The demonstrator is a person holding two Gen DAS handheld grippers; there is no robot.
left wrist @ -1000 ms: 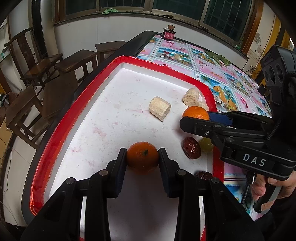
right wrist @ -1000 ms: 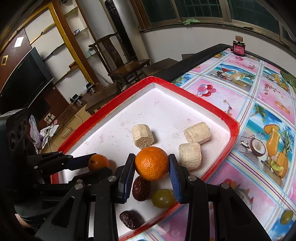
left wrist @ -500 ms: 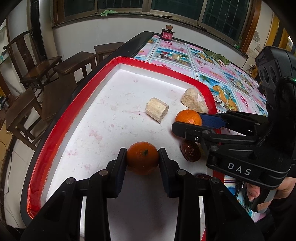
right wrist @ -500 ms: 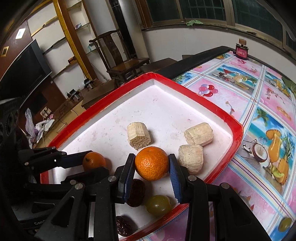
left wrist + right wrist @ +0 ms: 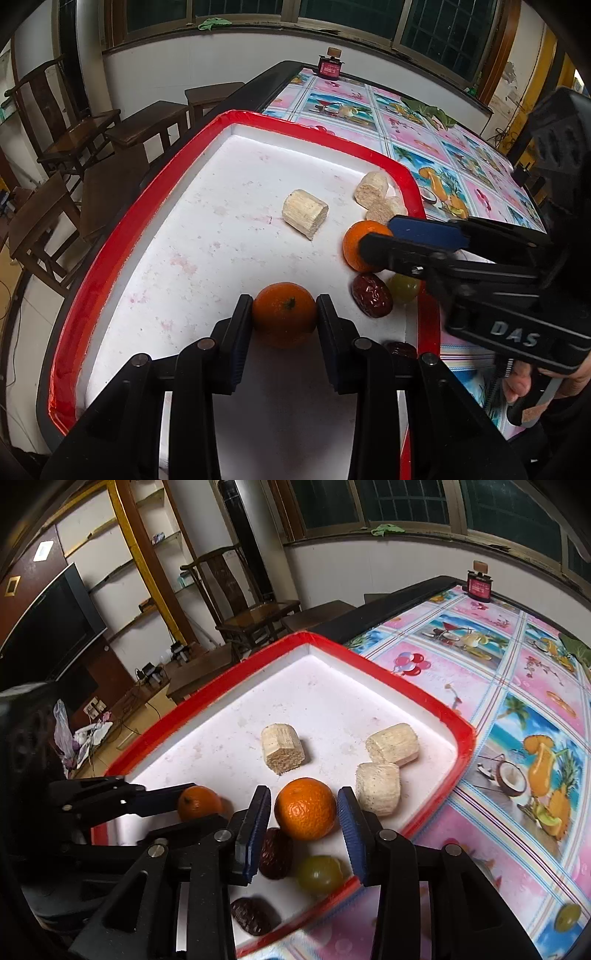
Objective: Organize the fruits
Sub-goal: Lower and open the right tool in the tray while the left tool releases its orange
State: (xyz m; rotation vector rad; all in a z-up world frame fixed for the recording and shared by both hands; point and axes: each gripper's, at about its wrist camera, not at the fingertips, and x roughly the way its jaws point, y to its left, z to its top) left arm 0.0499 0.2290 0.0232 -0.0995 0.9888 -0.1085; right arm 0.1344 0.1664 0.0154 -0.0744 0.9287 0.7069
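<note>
here, from the left wrist, the left gripper (image 5: pixel 284 314) clamps one of two oranges (image 5: pixel 284 314) inside the red-rimmed tray (image 5: pixel 110 236); three sugarcane chunks (image 5: pixel 304 213) beyond. from the right wrist, the right gripper (image 5: pixel 304 812), just opening, loosely flanks the other orange (image 5: pixel 306 808); two dates (image 5: pixel 275 853), one grape (image 5: pixel 319 874), on a fruit-print tablecloth (image 5: pixel 517 686).

The right gripper (image 5: pixel 304 812) jaws have just been opening, freeing the orange (image 5: pixel 305 808) between them.

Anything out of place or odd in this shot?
One green grape lies loose on the tablecloth, outside the red-rimmed tray that holds the other fruit, including another grape. The tray floor shows faint pink stains. Nothing else stands out.
</note>
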